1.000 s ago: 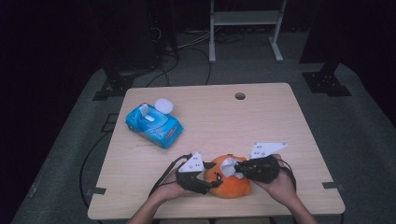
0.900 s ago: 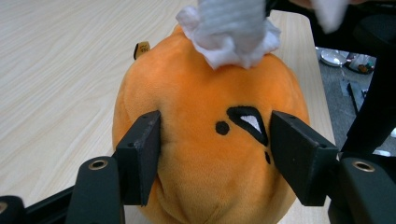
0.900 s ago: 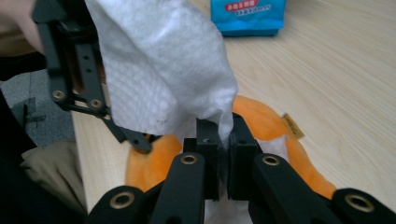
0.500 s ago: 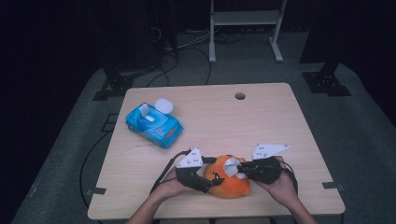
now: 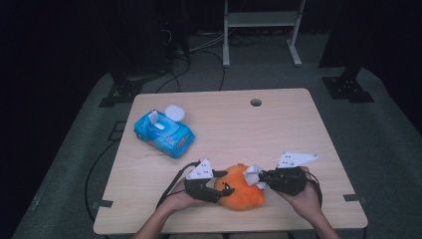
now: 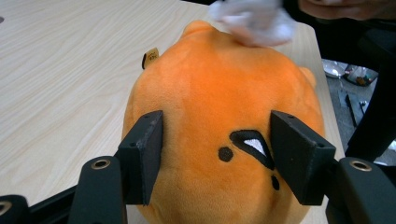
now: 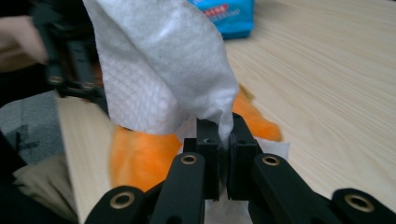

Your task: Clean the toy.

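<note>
Plush toy (image 5: 242,188) (orange) is lying at the lower middle of the table (image 5: 278,129); the left tool (image 5: 220,184), jaws just closing, is squeezing it, the right tool (image 5: 259,176) is clamping a white wipe (image 5: 252,173).

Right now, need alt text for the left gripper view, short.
An orange plush toy with a stitched black-and-white face mark lies on a pale wooden table, sitting between the left gripper's two black jaws, which have just been closing on its sides. At its far end, a crumpled white wipe touches the top of the plush.
</note>
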Demonstrator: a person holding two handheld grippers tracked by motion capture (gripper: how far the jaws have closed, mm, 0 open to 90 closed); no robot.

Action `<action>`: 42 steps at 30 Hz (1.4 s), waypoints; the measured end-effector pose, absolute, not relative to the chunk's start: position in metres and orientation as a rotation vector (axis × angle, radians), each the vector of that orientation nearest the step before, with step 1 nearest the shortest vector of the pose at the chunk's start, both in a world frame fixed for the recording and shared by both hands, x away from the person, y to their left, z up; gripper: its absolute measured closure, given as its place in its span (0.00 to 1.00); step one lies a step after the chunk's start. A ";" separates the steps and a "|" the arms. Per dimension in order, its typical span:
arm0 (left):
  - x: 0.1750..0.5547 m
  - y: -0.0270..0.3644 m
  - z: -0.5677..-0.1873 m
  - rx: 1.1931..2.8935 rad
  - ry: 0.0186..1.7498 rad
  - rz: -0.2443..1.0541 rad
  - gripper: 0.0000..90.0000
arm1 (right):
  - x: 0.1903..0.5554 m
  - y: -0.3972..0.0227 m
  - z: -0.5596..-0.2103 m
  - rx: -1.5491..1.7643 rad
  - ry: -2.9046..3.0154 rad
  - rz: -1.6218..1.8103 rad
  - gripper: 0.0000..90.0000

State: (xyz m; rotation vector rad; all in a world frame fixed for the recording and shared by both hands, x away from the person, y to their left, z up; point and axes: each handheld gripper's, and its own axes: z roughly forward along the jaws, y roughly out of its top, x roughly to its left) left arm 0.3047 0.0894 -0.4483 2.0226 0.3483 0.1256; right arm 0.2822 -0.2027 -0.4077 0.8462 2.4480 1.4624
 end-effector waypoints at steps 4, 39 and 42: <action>0.307 0.091 -0.450 2.012 0.361 0.112 0.41 | 0.277 -0.193 -0.409 0.766 2.499 1.444 0.95; 0.303 0.078 -0.441 2.032 0.412 0.073 0.17 | 0.282 -0.200 -0.412 0.846 2.519 1.351 0.94; 0.302 0.076 -0.445 2.030 0.413 0.074 0.26 | 0.284 -0.200 -0.413 0.866 2.516 1.348 0.94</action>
